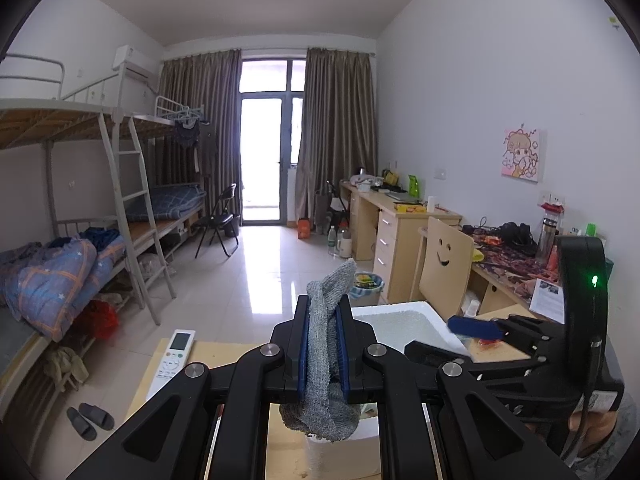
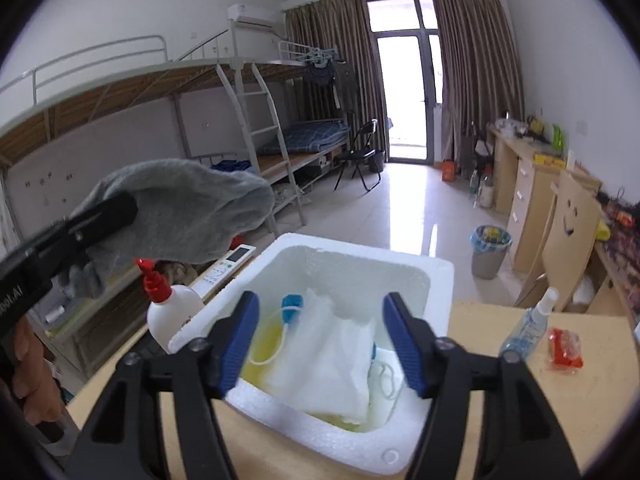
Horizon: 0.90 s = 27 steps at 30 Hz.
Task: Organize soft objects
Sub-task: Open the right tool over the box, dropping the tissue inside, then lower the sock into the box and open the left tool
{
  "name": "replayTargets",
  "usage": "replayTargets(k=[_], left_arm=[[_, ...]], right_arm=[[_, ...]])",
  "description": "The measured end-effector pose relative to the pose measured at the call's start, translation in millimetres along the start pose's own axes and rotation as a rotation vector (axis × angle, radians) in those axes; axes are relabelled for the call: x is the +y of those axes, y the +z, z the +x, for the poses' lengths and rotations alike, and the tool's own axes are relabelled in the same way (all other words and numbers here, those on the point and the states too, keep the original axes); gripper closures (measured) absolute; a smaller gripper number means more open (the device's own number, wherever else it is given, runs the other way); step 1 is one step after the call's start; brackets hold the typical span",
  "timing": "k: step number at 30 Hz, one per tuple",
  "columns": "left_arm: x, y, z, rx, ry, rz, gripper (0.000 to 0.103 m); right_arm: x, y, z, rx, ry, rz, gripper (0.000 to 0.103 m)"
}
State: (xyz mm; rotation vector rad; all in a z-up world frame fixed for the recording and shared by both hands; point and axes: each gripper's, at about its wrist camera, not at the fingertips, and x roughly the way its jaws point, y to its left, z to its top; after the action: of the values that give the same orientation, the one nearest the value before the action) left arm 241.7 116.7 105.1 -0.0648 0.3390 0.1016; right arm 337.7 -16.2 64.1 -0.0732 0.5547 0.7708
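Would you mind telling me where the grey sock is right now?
The grey sock is clamped in the left gripper, held in the air left of the white foam box; in the right wrist view it hangs above the red-capped bottle.

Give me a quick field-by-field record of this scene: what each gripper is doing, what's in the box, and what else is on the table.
left gripper: shut on the grey sock, held up in the air
right gripper: open, empty, over the white foam box
box contents: white cloth, masks with ear loops
table items: red-capped white bottle, remote control, spray bottle, red packet
sock status: not yet in the box
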Motion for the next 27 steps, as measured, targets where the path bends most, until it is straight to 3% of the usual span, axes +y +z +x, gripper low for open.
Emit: replayTargets(k=[12,16,20,27], left_arm=[[-15,-7,8,0.028,-0.026,0.039,0.091],[-29,-9,11,0.034,-0.056,0.069,0.091],[-39,-10,21,0.058,-0.082,0.073,0.091],[-55,-14,39,0.101,-0.123,0.090,0.091]], right_arm=[[-6,12,-28,-0.062,-0.062,0.037,0.013],[-11,19,-48,-0.079,-0.123,0.028,0.010],[-17,25,-75,-0.135,-0.207,0.034,0.002],[-18,29,-103,-0.229,-0.233,0.014,0.001]])
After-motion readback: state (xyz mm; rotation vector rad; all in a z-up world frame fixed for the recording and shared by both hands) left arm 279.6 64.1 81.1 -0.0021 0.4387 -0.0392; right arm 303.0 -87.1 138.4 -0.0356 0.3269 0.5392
